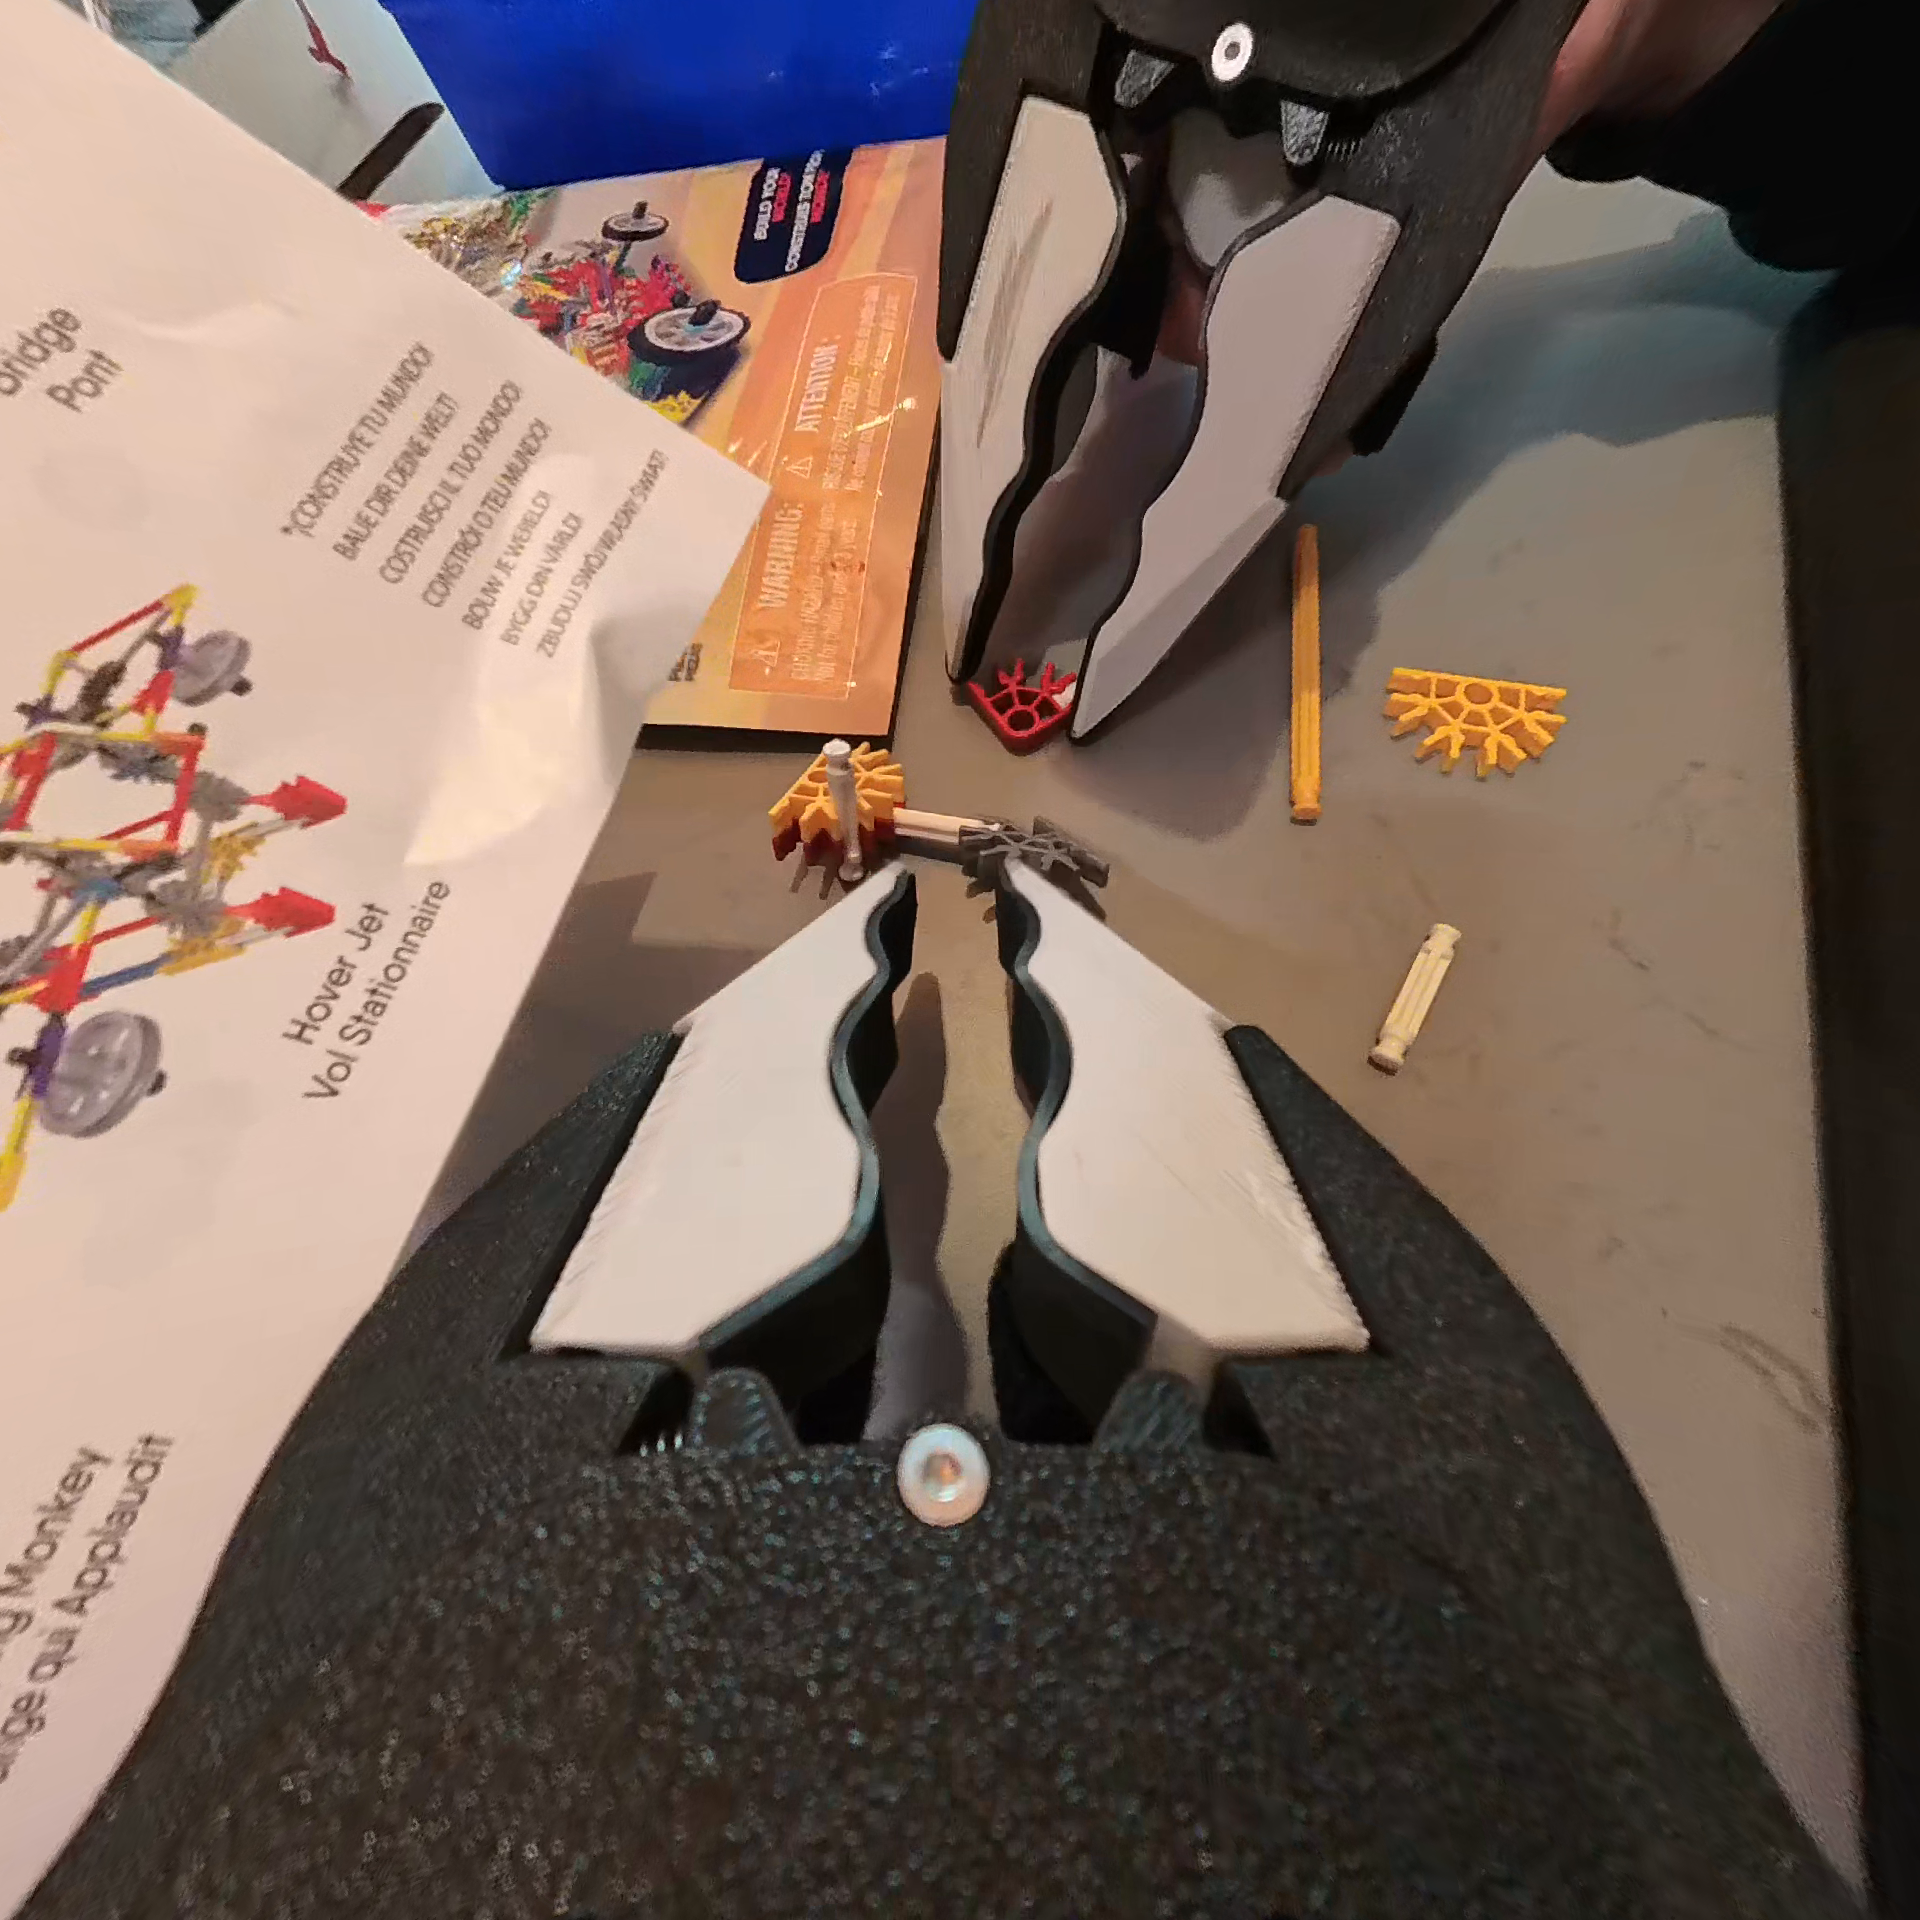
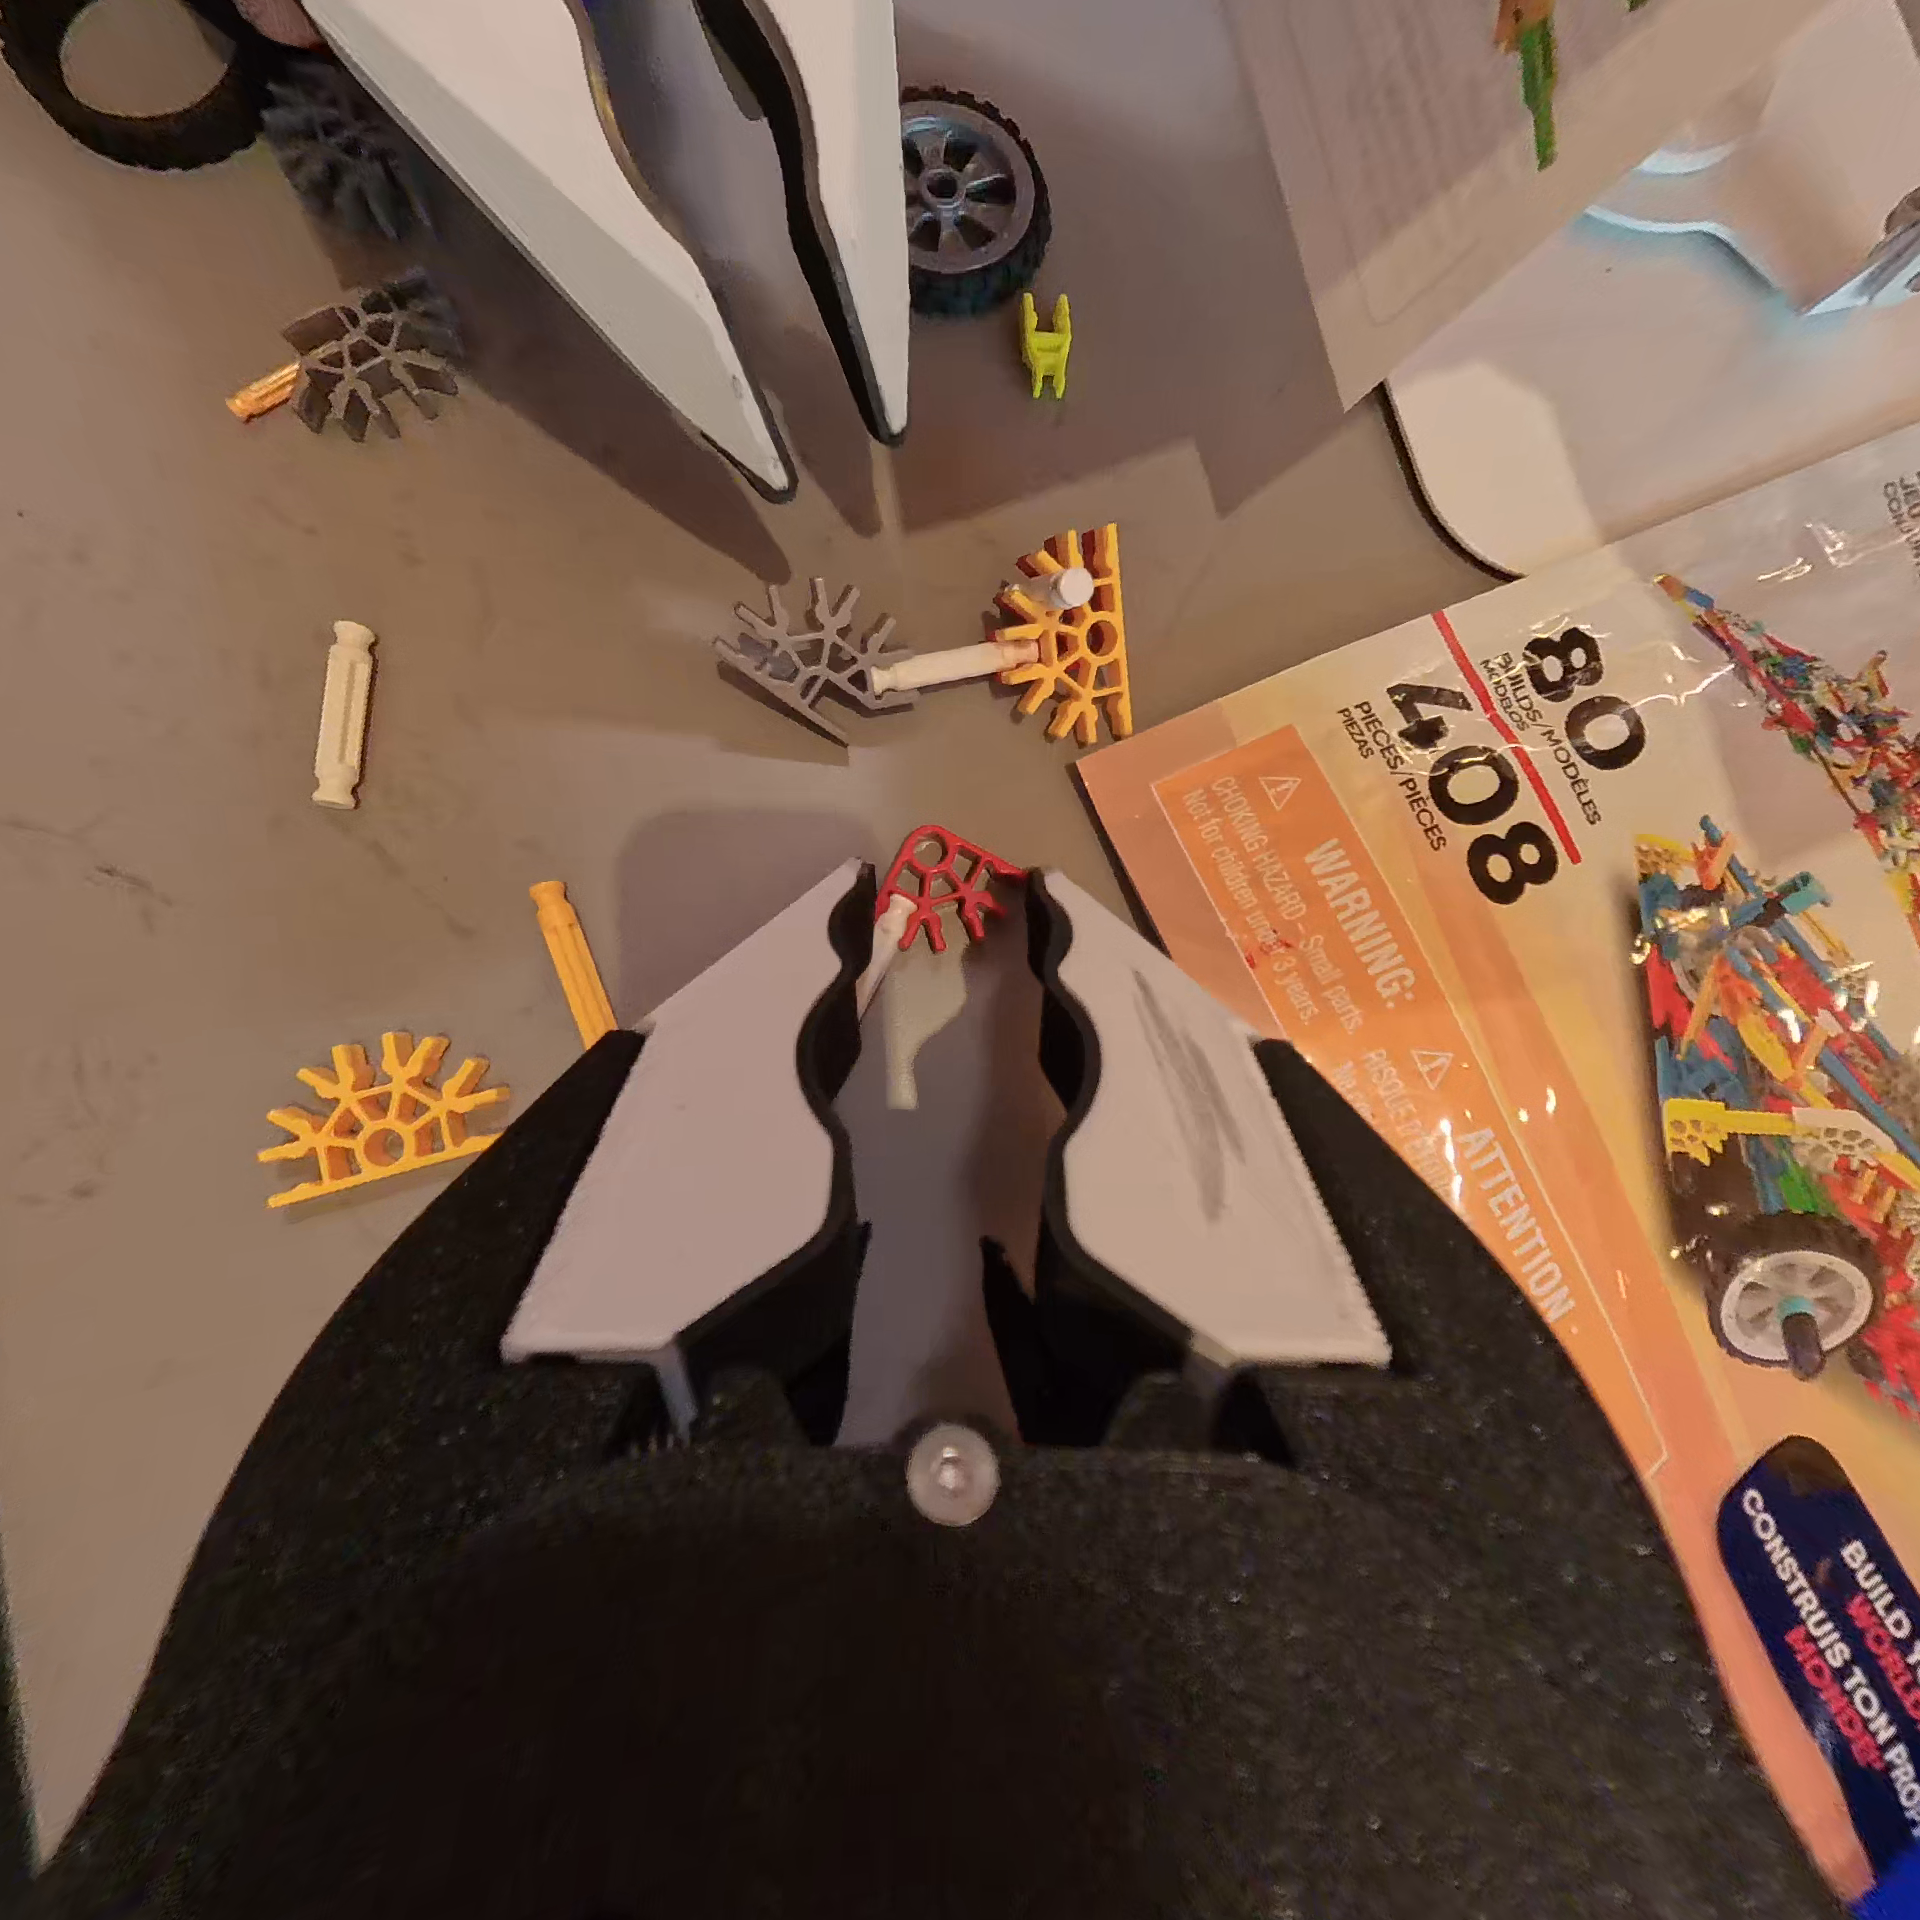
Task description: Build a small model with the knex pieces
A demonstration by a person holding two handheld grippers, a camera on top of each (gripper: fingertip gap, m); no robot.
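My right gripper (image 2: 951, 875) is shut on a small red connector (image 2: 940, 883) with a white rod (image 2: 878, 956) clipped in it, down at the grey tabletop. In the left wrist view the right gripper (image 1: 1027, 701) stands over that red connector (image 1: 1023, 712). My left gripper (image 1: 956, 881) is slightly open and empty. Its tips are just short of a small assembly: a yellow connector (image 1: 836, 795) and a grey connector (image 1: 1029, 847) joined by a white rod (image 1: 930, 826). In the right wrist view the left gripper (image 2: 831, 457) hovers apart from that assembly (image 2: 935, 665).
Loose parts lie about: a yellow rod (image 1: 1305, 670), a yellow connector (image 1: 1475, 717), a short white rod (image 1: 1415, 997), a wheel (image 2: 966, 203), a tyre (image 2: 125, 94), a lime clip (image 2: 1044, 343). An instruction sheet (image 1: 260, 623) and an orange package (image 2: 1455, 935) lie beside them. A blue bin (image 1: 675, 83) stands behind. One gripper's finger ends stand about 7 cm off the other's.
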